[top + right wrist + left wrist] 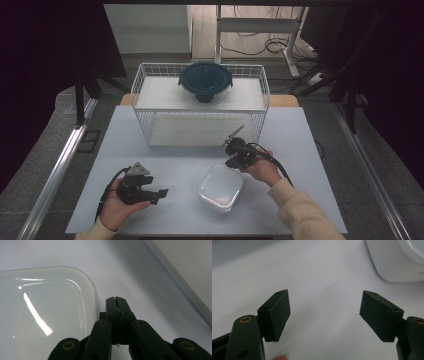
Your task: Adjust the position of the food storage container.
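A white square container with a lid (221, 188) lies on the table's near middle. My right gripper (231, 161) sits just beyond the container's far right corner, jaws shut with nothing between them. The right gripper view puts these closed tips (116, 300) beside the container's rounded corner (45, 315), not touching it. My left gripper (160, 194) rests low at the near left, its tips turned toward the container. Its jaws stand open and empty (324, 312), with the container's edge (397, 262) at the upper right of the left gripper view.
A white wire rack (200, 107) stands at the back of the pale table (150, 160). On its top shelf sits a round container with a dark blue lid (205, 81). The rack's lower edge (190, 270) runs close on the right of my right gripper.
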Action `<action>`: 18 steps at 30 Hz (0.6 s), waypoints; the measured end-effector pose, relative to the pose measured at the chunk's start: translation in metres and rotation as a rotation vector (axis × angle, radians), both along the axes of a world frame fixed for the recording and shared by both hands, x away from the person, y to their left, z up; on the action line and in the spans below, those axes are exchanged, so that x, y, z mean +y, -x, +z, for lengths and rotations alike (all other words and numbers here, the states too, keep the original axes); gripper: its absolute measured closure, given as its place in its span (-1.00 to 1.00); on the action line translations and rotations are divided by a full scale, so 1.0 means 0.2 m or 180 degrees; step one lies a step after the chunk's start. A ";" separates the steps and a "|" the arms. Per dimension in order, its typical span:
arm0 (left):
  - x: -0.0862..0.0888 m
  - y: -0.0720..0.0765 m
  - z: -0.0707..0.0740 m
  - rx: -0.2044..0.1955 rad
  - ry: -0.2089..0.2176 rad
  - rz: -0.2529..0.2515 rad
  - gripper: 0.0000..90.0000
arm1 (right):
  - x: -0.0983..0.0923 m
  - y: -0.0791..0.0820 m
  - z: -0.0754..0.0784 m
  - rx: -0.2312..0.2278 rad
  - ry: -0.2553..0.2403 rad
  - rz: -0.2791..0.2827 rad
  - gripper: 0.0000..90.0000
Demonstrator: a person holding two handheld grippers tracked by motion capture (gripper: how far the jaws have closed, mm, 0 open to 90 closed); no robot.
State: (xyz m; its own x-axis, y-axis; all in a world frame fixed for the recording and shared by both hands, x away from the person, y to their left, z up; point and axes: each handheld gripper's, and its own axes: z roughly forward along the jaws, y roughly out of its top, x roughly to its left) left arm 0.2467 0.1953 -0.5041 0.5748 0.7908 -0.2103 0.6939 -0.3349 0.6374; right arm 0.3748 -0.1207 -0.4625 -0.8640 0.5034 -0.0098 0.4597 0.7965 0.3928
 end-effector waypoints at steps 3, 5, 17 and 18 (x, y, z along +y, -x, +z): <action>0.00 0.00 -0.01 0.0021 -0.0018 0.0021 -0.46 | 0.08 0.02 -0.01 -0.0026 0.0026 0.0180 0.98; 0.00 -0.01 -0.02 0.0036 -0.0028 0.0023 -0.46 | 0.12 0.02 -0.01 -0.0028 0.0025 0.0260 0.98; 0.02 -0.01 -0.03 0.0059 0.0021 0.0033 -0.46 | 0.31 0.07 -0.03 0.0027 0.0039 0.0621 0.98; 0.02 -0.01 -0.03 0.0059 0.0030 0.0038 -0.46 | 0.31 0.06 -0.03 0.0018 0.0034 0.0621 0.98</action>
State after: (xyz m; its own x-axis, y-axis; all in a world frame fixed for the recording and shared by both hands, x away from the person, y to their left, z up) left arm 0.2489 0.1994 -0.5097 0.5612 0.7956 -0.2282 0.7095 -0.3205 0.6276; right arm 0.3618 -0.0587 -0.4677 -0.9453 0.3262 -0.0090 0.2983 0.8749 0.3816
